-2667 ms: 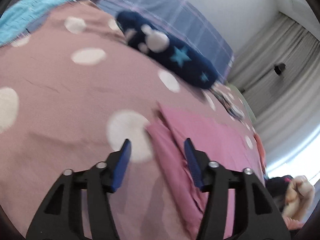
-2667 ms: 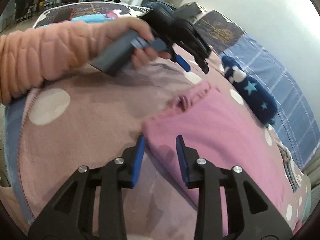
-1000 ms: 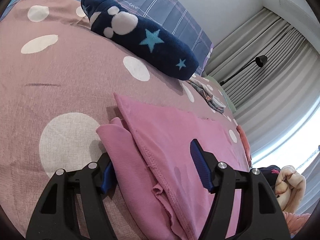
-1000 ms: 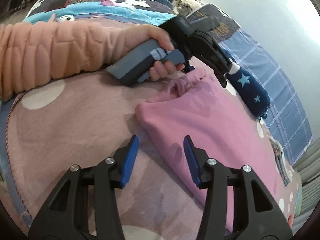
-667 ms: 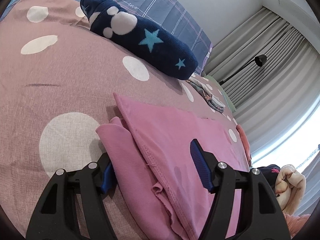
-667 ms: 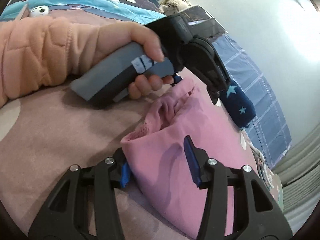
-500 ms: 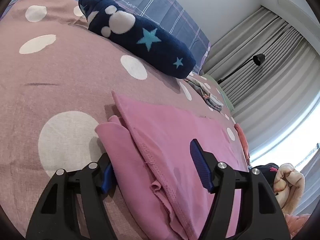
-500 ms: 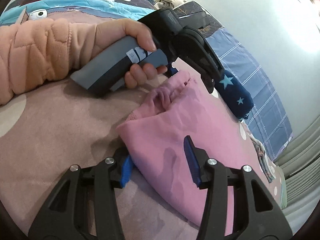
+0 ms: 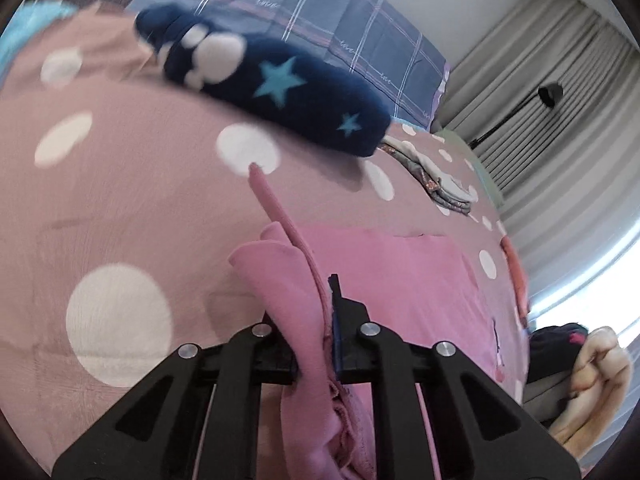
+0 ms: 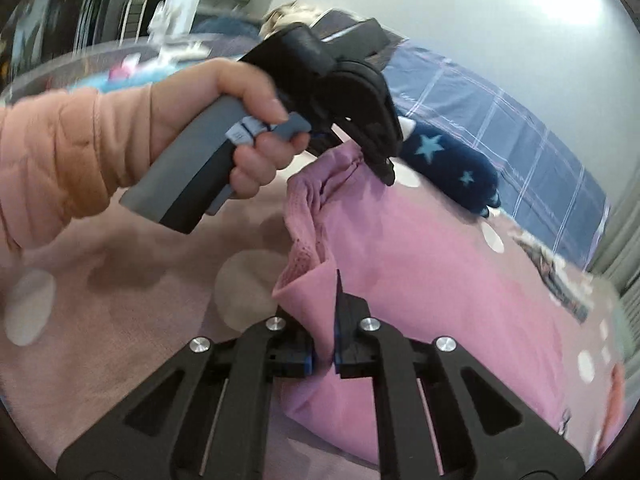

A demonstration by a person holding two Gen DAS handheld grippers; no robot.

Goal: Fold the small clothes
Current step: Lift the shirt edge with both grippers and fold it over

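A small pink garment [image 9: 400, 280] lies spread on a dusty-pink bedspread with white dots [image 9: 120, 208]. In the left wrist view my left gripper [image 9: 318, 320] has its jaws closing on a bunched corner of the near edge, and the cloth is pinched between the pads. In the right wrist view my right gripper [image 10: 324, 320] is closing tight on the other corner of the pink garment [image 10: 420, 280]. The left gripper [image 10: 382, 164] also shows there, held by a hand [image 10: 248, 120] in an orange sleeve, with the gathered edge hanging from it. Both corners are raised off the bedspread.
A navy roll with stars [image 9: 288, 96] lies across the bed beyond the garment, with blue plaid bedding [image 9: 320, 28] behind it. A small stack of folded clothes [image 9: 436, 184] sits far right. Grey curtains [image 9: 560, 148] and a floor lamp [image 9: 548, 92] stand past the bed.
Both grippers went from open around the garment's edge to pinched on it. Both have risen, pulling the two corners up off the bedspread.
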